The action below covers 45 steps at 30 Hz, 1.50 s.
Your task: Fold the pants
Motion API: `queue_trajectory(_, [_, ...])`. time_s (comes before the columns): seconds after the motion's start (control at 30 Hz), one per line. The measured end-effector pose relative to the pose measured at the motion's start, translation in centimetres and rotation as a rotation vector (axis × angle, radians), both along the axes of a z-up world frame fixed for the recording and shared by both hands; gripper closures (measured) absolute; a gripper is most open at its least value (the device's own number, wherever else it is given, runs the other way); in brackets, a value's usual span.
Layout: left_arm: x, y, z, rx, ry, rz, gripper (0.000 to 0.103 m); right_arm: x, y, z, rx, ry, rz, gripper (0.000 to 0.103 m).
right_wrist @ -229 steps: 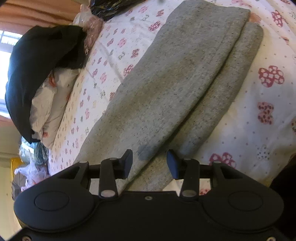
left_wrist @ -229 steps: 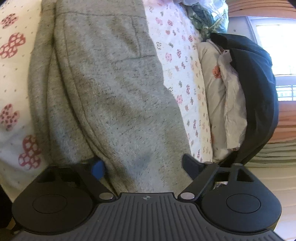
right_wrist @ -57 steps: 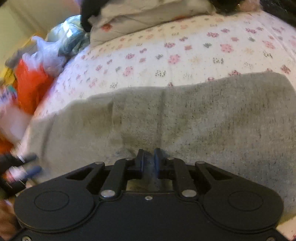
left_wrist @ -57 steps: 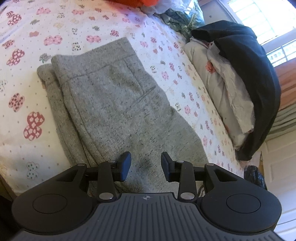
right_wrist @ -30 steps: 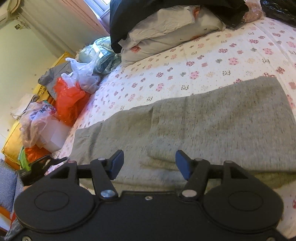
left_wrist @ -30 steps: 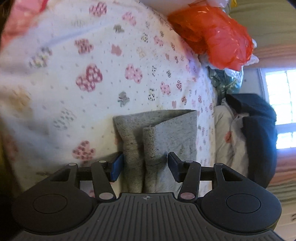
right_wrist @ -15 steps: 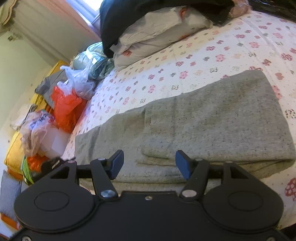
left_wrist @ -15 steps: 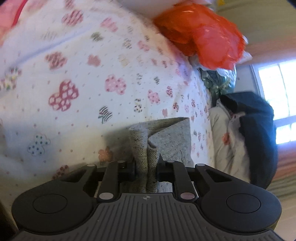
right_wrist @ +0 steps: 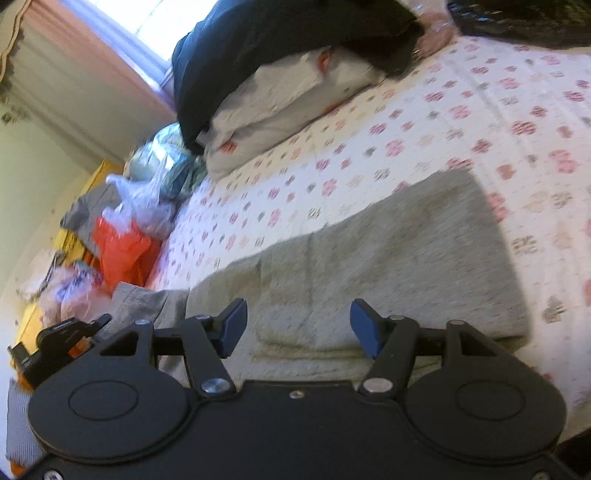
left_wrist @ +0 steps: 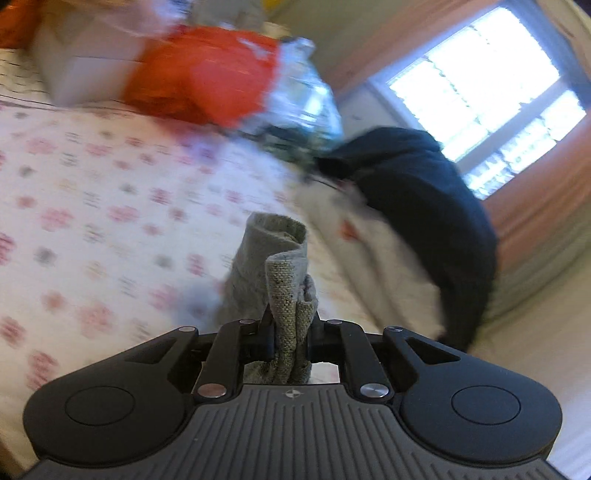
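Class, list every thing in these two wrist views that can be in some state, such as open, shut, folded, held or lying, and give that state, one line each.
left gripper: shut on the pants' end.
right gripper: open, empty, above the pants.
pants: folded lengthwise on the bed, one end lifted.
bedsheet: spread flat.
pillow: lying at the bed's edge, under the dark garment.
dark garment: draped over the pillow.
orange bag: crumpled, beside the bed.
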<state>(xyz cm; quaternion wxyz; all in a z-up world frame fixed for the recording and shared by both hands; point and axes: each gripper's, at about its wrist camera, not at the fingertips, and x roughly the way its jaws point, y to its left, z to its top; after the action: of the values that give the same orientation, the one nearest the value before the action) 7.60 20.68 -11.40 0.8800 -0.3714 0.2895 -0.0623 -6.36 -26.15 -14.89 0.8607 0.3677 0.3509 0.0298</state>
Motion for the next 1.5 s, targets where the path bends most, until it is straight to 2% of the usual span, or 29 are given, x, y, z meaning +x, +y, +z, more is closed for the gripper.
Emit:
queue_trajectory(0.23, [-1.5, -11.3, 1.1, 0.043, -0.092, -0.243, 0.090, -2.9, -5.1, 0.6, 0.040, -0.007, -0.164, 0.036])
queue_trajectory(0.33, [-2.0, -16.2, 0.1, 0.047, -0.086, -0.339, 0.090, -4.1, -7.1, 0.4, 0.041, 0.002, -0.219, 0.036])
queue_trajectory(0.5, [-3.6, -24.0, -2.1, 0.140, -0.097, -0.507, 0.090, -6.0, -9.5, 0.1, 0.055, 0.014, -0.291, 0.036])
queue_trajectory(0.6, [-4.4, -27.1, -3.3, 0.175, -0.091, -0.573, 0.090, -6.8, -10.4, -0.2, 0.062, 0.017, -0.314, 0.036])
queue_trajectory(0.77, [-5.2, -30.3, -4.7, 0.191, -0.092, -0.626, 0.090, -7.6, -11.4, -0.7, 0.078, 0.021, -0.332, 0.036])
queue_trajectory(0.9, [-6.2, -34.0, -5.9, 0.258, -0.082, -0.686, 0.089, -7.9, -11.8, -0.9, 0.087, 0.021, -0.340, 0.036])
queue_trajectory(1.0, [-6.8, -36.2, -8.4, 0.409, -0.031, -0.759, 0.085, -7.9, -12.2, -1.1, 0.092, 0.023, -0.348, 0.036])
queue_trajectory(1.07, [-7.4, -37.2, -10.1, 0.502, 0.003, -0.820, 0.079, -7.9, -12.3, -1.2, 0.094, 0.029, -0.352, 0.036])
queue_trajectory(1.1, [-8.2, -37.2, -10.0, 0.543, -0.035, -0.830, 0.077, -7.7, -12.3, -1.3, 0.095, 0.033, -0.350, 0.036])
queue_trajectory(1.17, [-9.4, -37.1, -9.3, 0.589, -0.081, -0.843, 0.054, -7.4, -12.3, -1.3, 0.088, 0.042, -0.340, 0.036])
queue_trajectory(1.2, [-9.7, -36.9, -9.0, 0.593, -0.088, -0.848, 0.051, -7.0, -12.2, -1.1, 0.079, 0.041, -0.332, 0.036])
queue_trajectory(1.33, [-10.5, -35.0, -7.7, 0.566, -0.095, -0.857, 0.050, -3.7, -11.1, -0.1, 0.011, 0.059, -0.230, 0.036])
queue_trajectory(1.5, [-10.6, -30.6, -5.6, 0.478, -0.099, -0.812, 0.051, 1.9, -8.8, -0.5, -0.047, 0.100, -0.063, 0.049])
